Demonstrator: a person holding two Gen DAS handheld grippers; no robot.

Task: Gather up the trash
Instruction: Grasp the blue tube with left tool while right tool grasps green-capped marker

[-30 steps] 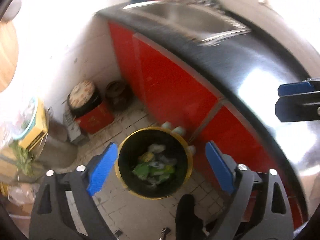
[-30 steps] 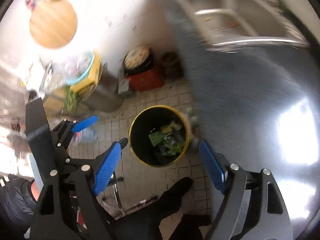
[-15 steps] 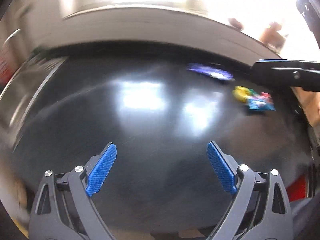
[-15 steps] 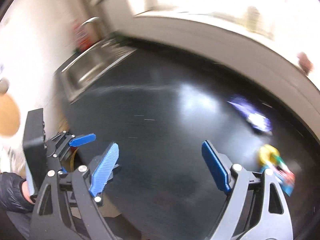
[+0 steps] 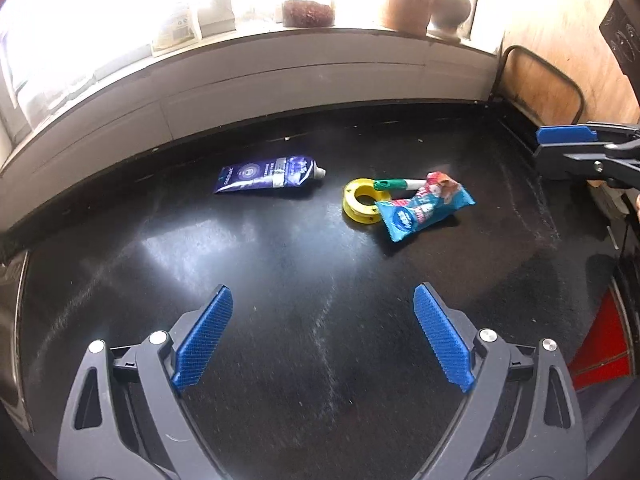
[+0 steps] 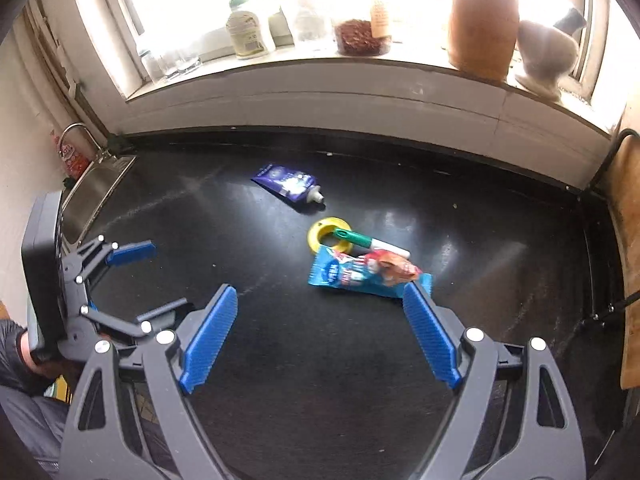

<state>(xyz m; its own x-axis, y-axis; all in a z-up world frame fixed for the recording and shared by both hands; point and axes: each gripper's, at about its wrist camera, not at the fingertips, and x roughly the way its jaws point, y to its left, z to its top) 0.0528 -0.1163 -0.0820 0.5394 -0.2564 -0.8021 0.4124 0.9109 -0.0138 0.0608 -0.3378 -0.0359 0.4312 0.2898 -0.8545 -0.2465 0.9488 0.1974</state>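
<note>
Both claws, left (image 5: 322, 336) and right (image 6: 320, 334), jaws apart and empty, have swung from bin to counter (image 5: 280, 280), facing tube (image 5: 267, 174), yellow ring (image 5: 360, 200) and wrapper (image 5: 424, 210): next pickup pending.

L gripper (image 5: 323, 338): jaws wide apart, nothing betw. the blue pads, tilted down. R gripper (image 6: 320, 340): same, jaws spread, empty, angled down, just right of the L one. Hand (image 6: 38, 354) behind the L gripper, dark sleeve, prob. gripping its handle.
</note>
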